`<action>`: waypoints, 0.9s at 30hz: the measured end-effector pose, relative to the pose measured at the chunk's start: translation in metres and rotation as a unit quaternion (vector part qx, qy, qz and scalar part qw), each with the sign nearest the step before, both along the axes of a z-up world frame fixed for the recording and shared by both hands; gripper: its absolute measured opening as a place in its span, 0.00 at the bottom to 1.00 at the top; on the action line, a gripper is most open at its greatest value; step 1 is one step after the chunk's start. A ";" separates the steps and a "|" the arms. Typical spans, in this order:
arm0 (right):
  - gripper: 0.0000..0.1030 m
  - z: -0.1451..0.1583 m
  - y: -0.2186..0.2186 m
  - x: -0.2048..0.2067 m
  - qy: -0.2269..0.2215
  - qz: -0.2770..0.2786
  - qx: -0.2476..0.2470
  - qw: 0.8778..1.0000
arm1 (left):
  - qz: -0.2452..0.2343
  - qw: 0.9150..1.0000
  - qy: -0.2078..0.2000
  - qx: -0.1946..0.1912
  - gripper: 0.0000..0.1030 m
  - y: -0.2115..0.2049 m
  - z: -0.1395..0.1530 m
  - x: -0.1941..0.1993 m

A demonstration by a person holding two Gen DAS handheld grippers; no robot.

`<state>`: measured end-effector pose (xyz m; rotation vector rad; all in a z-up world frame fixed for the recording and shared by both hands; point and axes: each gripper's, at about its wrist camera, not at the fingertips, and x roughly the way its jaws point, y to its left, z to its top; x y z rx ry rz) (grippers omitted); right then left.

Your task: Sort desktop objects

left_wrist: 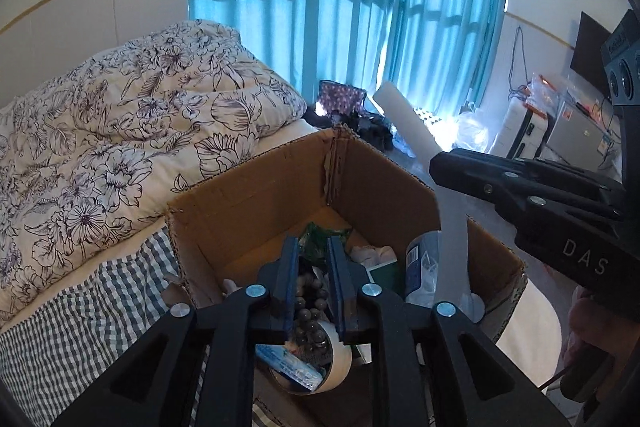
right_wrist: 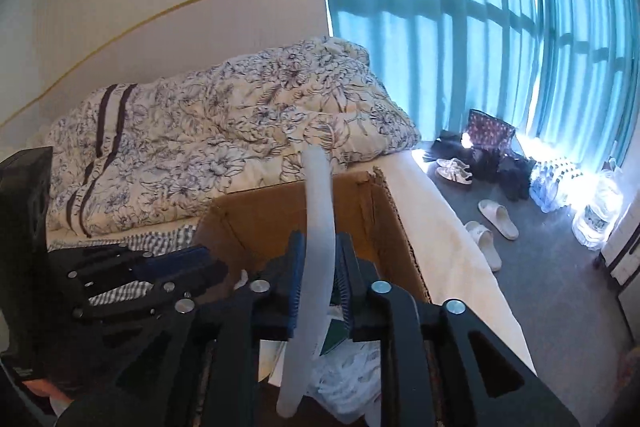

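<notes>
An open cardboard box [left_wrist: 248,203] stands against the bed, filled with several items: a tape roll [left_wrist: 336,355], a green packet [left_wrist: 316,239] and a plastic bottle [left_wrist: 420,259]. My left gripper [left_wrist: 315,259] hovers over the box, jaws nearly together on a string of dark beads [left_wrist: 310,307] that fills the gap. My right gripper [right_wrist: 318,243] is shut on a long white flexible tube [right_wrist: 316,187], whose lower end dips into the box [right_wrist: 260,211]. In the left wrist view the tube [left_wrist: 408,123] slants up past the right gripper [left_wrist: 438,167].
A floral quilt [left_wrist: 120,131] and a checked sheet [left_wrist: 80,315] cover the bed to the left. Turquoise curtains [right_wrist: 480,27] hang behind. Slippers [right_wrist: 496,219], shoes and bags lie on the grey floor at right, and a suitcase [left_wrist: 524,131] stands by the wall.
</notes>
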<state>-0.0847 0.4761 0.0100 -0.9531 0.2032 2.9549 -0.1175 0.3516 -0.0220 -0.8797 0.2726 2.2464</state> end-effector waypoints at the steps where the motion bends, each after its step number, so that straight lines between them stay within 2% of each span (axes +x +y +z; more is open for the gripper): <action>1: 0.36 0.001 -0.001 -0.001 0.000 -0.002 0.004 1.000 | 0.000 1.000 0.001 0.001 0.28 0.000 0.000 0.000; 2: 0.56 0.002 -0.001 -0.001 0.003 -0.005 0.007 1.000 | 0.001 1.000 0.003 0.002 0.33 0.000 0.000 0.000; 3: 0.65 0.004 -0.002 0.001 0.010 -0.008 0.009 1.000 | 0.002 1.000 0.007 0.003 0.38 0.000 0.001 -0.001; 5: 0.65 0.009 -0.003 0.004 0.024 -0.013 0.009 1.000 | 0.005 1.000 0.013 0.007 0.45 -0.003 0.004 -0.001; 10: 0.70 0.022 -0.013 0.015 0.042 -0.022 0.022 0.999 | 0.013 0.999 0.021 0.020 0.50 -0.018 0.017 0.000; 12: 0.74 0.027 -0.017 0.021 0.051 -0.023 0.024 0.998 | 0.019 0.999 0.027 0.027 0.61 -0.027 0.024 0.002; 15: 0.83 0.030 -0.026 0.029 0.058 -0.026 0.038 0.997 | 0.030 0.999 0.030 0.034 0.66 -0.040 0.033 0.006; 18: 0.85 0.031 -0.030 0.036 0.061 -0.040 0.051 0.996 | 0.044 0.997 0.044 0.043 0.78 -0.054 0.041 0.014; 19: 0.87 0.031 -0.028 0.039 0.064 -0.044 0.048 0.996 | 0.051 0.996 0.050 0.046 0.80 -0.060 0.044 0.016; 21: 1.00 0.032 -0.024 0.046 0.073 -0.055 0.037 0.995 | 0.061 0.995 0.057 0.054 0.89 -0.071 0.048 0.020; 24: 1.00 0.028 -0.017 0.055 0.087 -0.073 0.023 0.993 | 0.083 0.992 0.067 0.062 0.98 -0.089 0.054 0.025; 27: 1.00 0.022 -0.012 0.059 0.086 -0.080 0.007 0.993 | 0.106 0.989 0.080 0.064 1.00 -0.106 0.057 0.030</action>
